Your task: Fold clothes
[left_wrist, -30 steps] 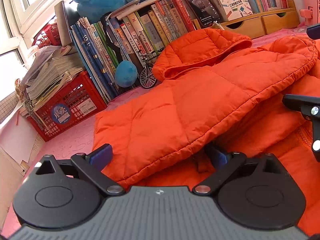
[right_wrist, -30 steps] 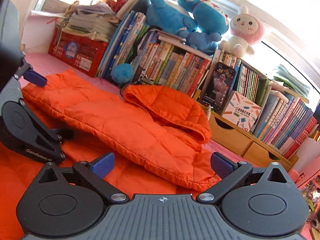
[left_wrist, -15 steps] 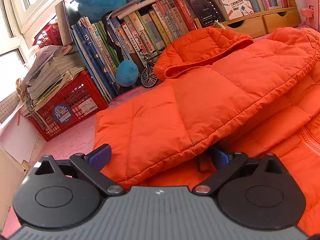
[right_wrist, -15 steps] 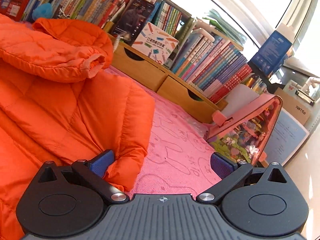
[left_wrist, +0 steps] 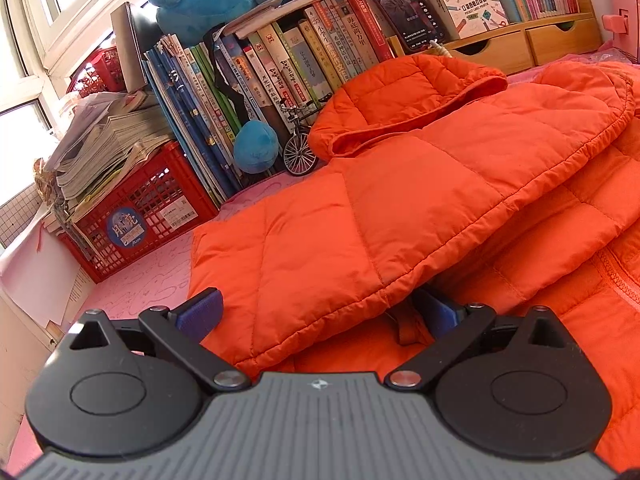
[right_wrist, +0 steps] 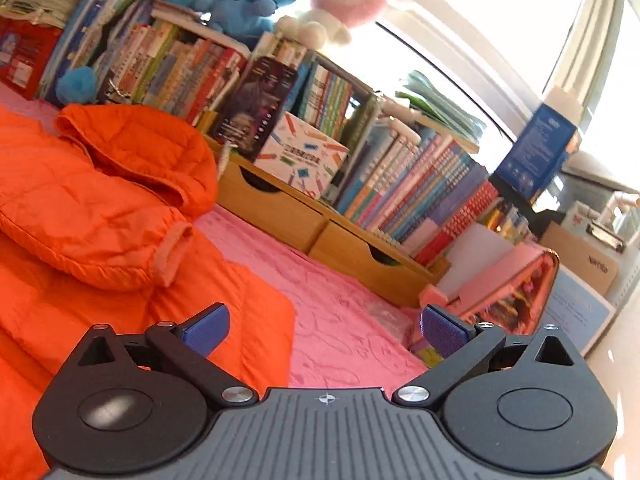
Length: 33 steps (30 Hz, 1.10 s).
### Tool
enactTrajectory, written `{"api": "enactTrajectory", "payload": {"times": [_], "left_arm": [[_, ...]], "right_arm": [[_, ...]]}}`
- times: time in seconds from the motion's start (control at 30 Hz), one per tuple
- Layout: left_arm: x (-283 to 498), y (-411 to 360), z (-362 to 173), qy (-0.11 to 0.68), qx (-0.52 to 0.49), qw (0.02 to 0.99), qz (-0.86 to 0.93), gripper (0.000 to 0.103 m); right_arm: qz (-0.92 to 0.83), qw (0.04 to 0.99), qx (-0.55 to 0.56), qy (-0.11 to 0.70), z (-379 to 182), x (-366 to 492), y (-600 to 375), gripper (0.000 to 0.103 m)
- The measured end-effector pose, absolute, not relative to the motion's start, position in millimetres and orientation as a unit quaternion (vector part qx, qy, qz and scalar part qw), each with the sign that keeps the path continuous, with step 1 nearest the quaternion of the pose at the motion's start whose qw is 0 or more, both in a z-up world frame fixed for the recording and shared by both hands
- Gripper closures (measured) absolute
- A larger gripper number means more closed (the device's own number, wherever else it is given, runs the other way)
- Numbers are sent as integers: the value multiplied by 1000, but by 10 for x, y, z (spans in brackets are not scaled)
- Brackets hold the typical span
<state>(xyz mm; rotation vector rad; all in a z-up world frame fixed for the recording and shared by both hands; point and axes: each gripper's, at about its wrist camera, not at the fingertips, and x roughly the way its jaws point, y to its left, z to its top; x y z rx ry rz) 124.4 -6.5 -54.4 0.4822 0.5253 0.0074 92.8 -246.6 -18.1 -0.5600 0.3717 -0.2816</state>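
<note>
Nearest the left wrist camera, the left tongs (left_wrist: pixel 316 312) are held wide apart astride the near edge of the folded-over sleeve (left_wrist: pixel 400 208) of the orange jacket (left_wrist: pixel 560 264); one blue pad lies outside the padded edge, the other is tucked under it, and nothing is pinched. That straddle is judged a readiness to close on the edge, or a release just made; which cannot be told.

Beside the jacket's right-hand edge, the right tongs (right_wrist: pixel 324 326) are likewise spread wide and empty, held over the pink surface (right_wrist: pixel 340 300) with the left pad above the jacket's corner. This placement is judged an approach to the unfolded right side, so that it can be taken across like the left.

Further on, the sleeve is laid diagonally across the jacket's body, its cuff (right_wrist: pixel 172 252) resting toward the right edge, which keeps bulk inside the outline. Beyond it the hood (left_wrist: pixel 412 92) is left lying flat toward the far edge of the surface, close to the row of books (left_wrist: pixel 280 68) and the wooden drawers (right_wrist: pixel 320 224), apparently awaiting a later fold.
</note>
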Motion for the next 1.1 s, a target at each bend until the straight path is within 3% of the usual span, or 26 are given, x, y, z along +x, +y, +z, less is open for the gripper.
{"api": "enactTrajectory", "payload": {"times": [0.13,0.23,0.43,0.53,0.73,0.83,1.0,1.1], "left_arm": [[1258,-39,-535,262,227,938,2,0],[1278,5,-523,268,213,940,-4,0],[1308,79,-508,277,192,941,-15,0],[1320,109,-504,281,181,942,-18,0],[1323,120,-503,284,174,943,-20,0],[1327,123,-502,285,173,943,-20,0],[1337,150,-497,288,166,943,-23,0],[1345,169,-494,291,159,943,-25,0]], "right_arm": [[-116,923,-291,223,-411,1460,-2312,0],[-129,929,-231,258,-485,1625,-2629,0],[-250,903,-161,310,-448,1522,-3317,1],[-288,900,-140,294,-305,1343,-3430,5],[-75,970,27,228,190,1061,-3008,5],[7,968,51,244,225,1198,-2641,5],[0,955,26,295,-41,1481,-2194,5],[2,947,55,317,-163,1513,-2191,30]]}}
